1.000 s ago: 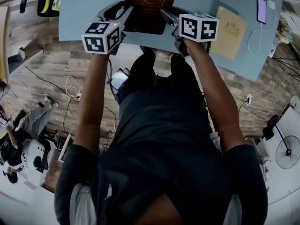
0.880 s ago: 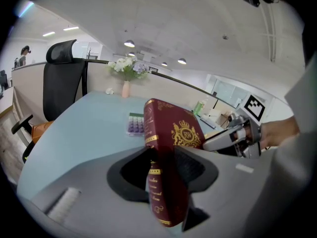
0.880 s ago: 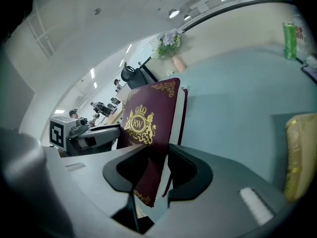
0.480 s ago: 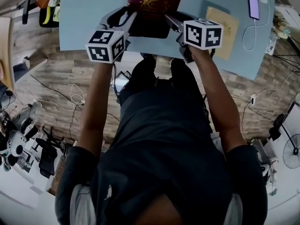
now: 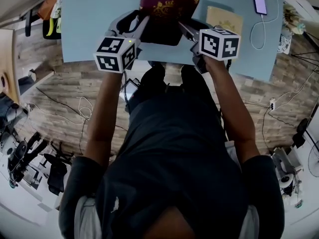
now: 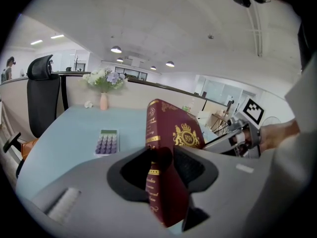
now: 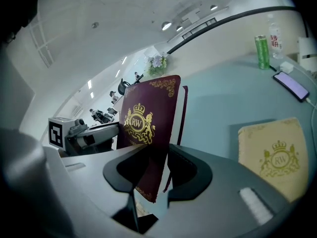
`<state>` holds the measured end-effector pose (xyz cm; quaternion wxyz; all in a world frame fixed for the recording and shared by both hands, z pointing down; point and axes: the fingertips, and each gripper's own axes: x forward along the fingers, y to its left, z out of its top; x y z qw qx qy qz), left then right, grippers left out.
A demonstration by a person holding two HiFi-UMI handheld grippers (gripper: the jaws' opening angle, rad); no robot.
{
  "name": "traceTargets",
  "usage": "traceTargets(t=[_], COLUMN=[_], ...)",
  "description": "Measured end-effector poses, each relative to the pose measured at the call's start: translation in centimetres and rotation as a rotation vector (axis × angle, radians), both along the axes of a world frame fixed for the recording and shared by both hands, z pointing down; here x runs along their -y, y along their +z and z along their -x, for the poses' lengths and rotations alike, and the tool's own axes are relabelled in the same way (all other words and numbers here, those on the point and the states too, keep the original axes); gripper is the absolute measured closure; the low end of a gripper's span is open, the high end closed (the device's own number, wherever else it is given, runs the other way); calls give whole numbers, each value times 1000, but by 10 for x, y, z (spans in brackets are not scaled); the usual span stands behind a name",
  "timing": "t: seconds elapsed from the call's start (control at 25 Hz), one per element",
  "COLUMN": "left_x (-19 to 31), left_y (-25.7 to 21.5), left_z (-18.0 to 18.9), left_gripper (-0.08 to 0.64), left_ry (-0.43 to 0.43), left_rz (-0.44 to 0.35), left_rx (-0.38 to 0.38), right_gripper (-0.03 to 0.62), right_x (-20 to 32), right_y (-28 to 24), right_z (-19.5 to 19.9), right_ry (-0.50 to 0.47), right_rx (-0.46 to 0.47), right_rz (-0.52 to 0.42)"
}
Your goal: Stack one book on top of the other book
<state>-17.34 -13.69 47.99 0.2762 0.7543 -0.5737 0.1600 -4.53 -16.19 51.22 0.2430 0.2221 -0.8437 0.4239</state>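
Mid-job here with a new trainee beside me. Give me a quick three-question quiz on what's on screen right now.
1. Multiple choice: what do the left gripper and right gripper grip together? A) calculator B) maroon book C) can
2. True or false: the tan book lies flat on the table, apart from both grippers.
3. Short answer: what lies at the end of the white cable?
Key: 1 B. 2 true. 3 the phone.
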Motion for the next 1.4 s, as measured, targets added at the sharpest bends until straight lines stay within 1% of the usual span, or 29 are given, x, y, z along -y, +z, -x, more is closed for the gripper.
traceTargets(t=[0.24, 0.4, 0.6, 0.72, 0.8, 0.92, 0.96, 1.04, 1.16, 1.2, 1.4], left_x=[8, 11, 16, 20, 24, 29, 30, 33, 37, 37, 37], left_y=[-16, -26, -26, -23, -22, -17, -14, -7, -1, 0, 14], left_z=[-22, -37, -59, -73, -101, -164, -176, -177, -158, -157, -175], left_gripper=[362, 362, 362, 362, 362, 362, 362, 362, 362, 362, 362], left_ry=[7, 8, 19, 26, 37, 59, 65, 72, 76, 78, 82], left_rz=[-24, -41, -35, -30, -29, -22, -18, -10, 6, 11, 44], left_rx=[5, 0, -20, -29, -29, -28, -30, -36, -52, -58, -91], right_gripper=[474, 477, 482, 482, 483, 483, 483, 483, 483, 483, 483], right_x=[10, 14, 23, 28, 32, 36, 37, 39, 42, 43, 44], right_y=[-19, -35, -43, -42, -41, -39, -36, -30, -26, -25, -15], right_z=[-24, -40, -62, -78, -105, -168, -180, -182, -165, -164, -179], right_ry=[25, 37, 49, 61, 73, 89, 92, 96, 98, 98, 99], right_rx=[16, 43, 43, 26, 19, 22, 19, 4, -20, -24, -35], right_rz=[-15, -19, -39, -42, -46, -51, -51, -48, -38, -33, -16])
